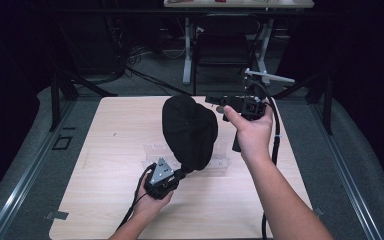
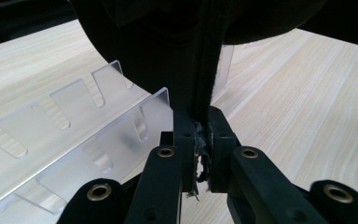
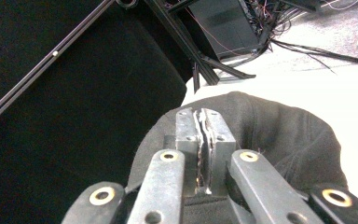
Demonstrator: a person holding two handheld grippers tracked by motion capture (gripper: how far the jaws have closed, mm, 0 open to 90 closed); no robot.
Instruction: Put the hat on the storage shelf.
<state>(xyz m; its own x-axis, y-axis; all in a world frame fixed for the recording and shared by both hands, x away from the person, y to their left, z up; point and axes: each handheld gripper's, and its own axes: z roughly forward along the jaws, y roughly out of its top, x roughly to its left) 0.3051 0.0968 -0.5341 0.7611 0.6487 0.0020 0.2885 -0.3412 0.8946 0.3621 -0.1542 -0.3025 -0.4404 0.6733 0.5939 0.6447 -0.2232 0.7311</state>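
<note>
Soft black hat [image 1: 189,131] pinched by left hand-held gripper [image 1: 180,174]; right hand-held gripper [image 1: 216,101] pressed together.

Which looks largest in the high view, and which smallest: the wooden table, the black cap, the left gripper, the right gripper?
1. Wooden table.
2. Black cap.
3. Left gripper and right gripper: they look alike in size, and hands partly cover both, so I do not rank them.

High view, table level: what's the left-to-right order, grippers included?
Left gripper → black cap → right gripper. The clear slotted rack lies under the cap, so its place is unclear.
</note>
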